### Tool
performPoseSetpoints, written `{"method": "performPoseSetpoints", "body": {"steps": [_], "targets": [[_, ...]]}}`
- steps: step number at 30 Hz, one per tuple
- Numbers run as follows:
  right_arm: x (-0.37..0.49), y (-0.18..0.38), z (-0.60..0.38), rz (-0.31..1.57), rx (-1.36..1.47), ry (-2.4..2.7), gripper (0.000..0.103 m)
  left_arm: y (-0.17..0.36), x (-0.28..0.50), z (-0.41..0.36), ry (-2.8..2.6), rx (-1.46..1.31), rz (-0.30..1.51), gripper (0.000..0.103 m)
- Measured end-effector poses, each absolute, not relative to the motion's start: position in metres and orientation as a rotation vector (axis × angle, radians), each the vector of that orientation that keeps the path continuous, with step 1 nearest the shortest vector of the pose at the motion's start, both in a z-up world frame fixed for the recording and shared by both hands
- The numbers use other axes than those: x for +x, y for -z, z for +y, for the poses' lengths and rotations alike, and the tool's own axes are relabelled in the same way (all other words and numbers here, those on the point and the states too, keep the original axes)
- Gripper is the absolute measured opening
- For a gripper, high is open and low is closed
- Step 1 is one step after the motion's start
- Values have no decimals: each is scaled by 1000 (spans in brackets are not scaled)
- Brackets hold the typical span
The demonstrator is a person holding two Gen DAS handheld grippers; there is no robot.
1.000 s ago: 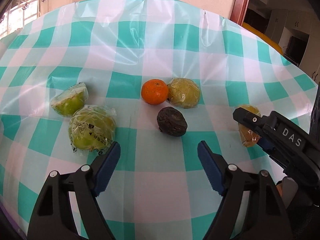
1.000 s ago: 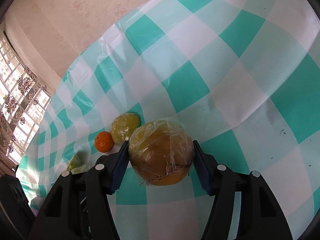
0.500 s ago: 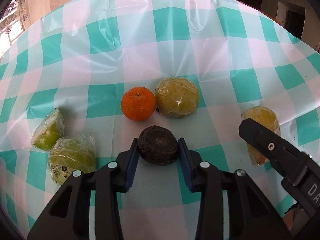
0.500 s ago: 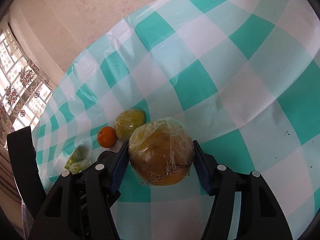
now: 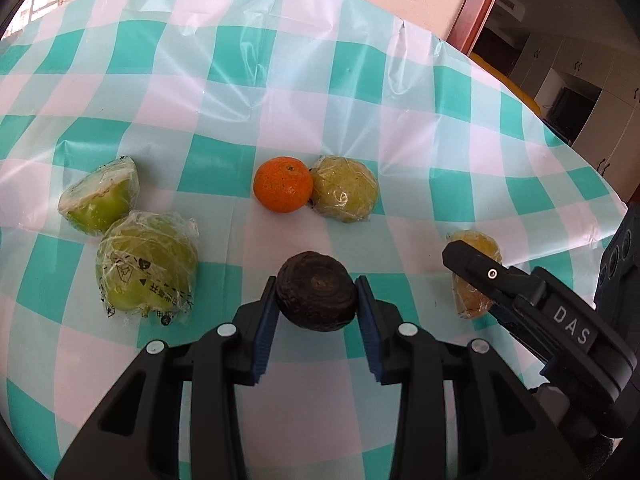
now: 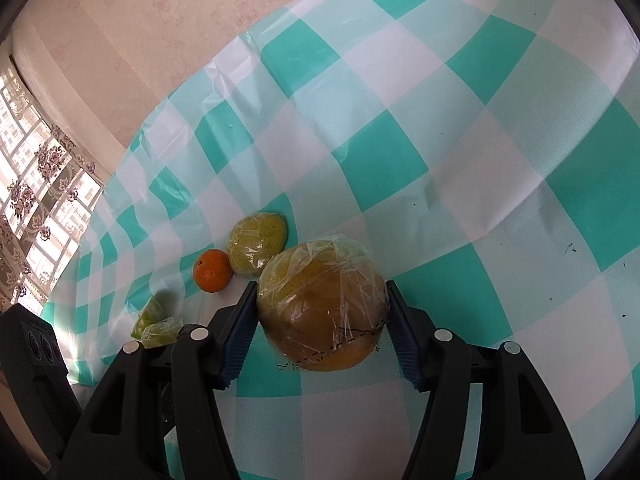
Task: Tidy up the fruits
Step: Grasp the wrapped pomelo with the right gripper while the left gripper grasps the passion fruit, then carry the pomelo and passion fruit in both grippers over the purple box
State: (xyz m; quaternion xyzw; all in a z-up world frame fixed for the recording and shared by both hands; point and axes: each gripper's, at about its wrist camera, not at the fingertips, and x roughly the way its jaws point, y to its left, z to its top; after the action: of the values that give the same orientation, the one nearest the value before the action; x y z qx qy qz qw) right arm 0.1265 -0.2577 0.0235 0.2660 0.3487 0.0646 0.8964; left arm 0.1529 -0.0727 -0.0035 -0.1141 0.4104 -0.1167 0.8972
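Note:
My left gripper (image 5: 317, 300) is shut on a dark, wrinkled round fruit (image 5: 317, 297), its blue pads pressing both sides. Beyond it sit an orange mandarin (image 5: 283, 184) and, touching it, a wrapped yellow-green fruit (image 5: 345, 189). At the left lie a wrapped green fruit half (image 5: 100, 196) and a wrapped green apple (image 5: 146, 268). My right gripper (image 6: 322, 316) is shut on a large plastic-wrapped yellow-brown fruit (image 6: 322, 306), which also shows at the right of the left wrist view, the wrapped fruit (image 5: 472, 276) partly hidden behind the right gripper's finger (image 5: 480, 270).
A teal and white checked plastic cloth (image 5: 240, 92) covers the table. A pink wall stands behind it, a window (image 6: 36, 200) to the left, and a doorway with cabinets (image 5: 580, 80) to the right. The left gripper's body (image 6: 36, 360) shows at the left edge.
The left gripper moved forward to the dark fruit and shut on it, then drew back a little with it. The right gripper stayed still, holding its wrapped fruit.

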Motion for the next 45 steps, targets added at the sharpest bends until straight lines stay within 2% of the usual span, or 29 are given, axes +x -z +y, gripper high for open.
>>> {"method": "performPoseSetpoints", "body": {"steps": [19,45], "targets": [[64,-20,-219,767,495,-185,60,14,68,-49,217,-282,874,38],[-21,-19,-186,789,380,-285,60,-1,-62,-4,230,-315,775,38]]}}
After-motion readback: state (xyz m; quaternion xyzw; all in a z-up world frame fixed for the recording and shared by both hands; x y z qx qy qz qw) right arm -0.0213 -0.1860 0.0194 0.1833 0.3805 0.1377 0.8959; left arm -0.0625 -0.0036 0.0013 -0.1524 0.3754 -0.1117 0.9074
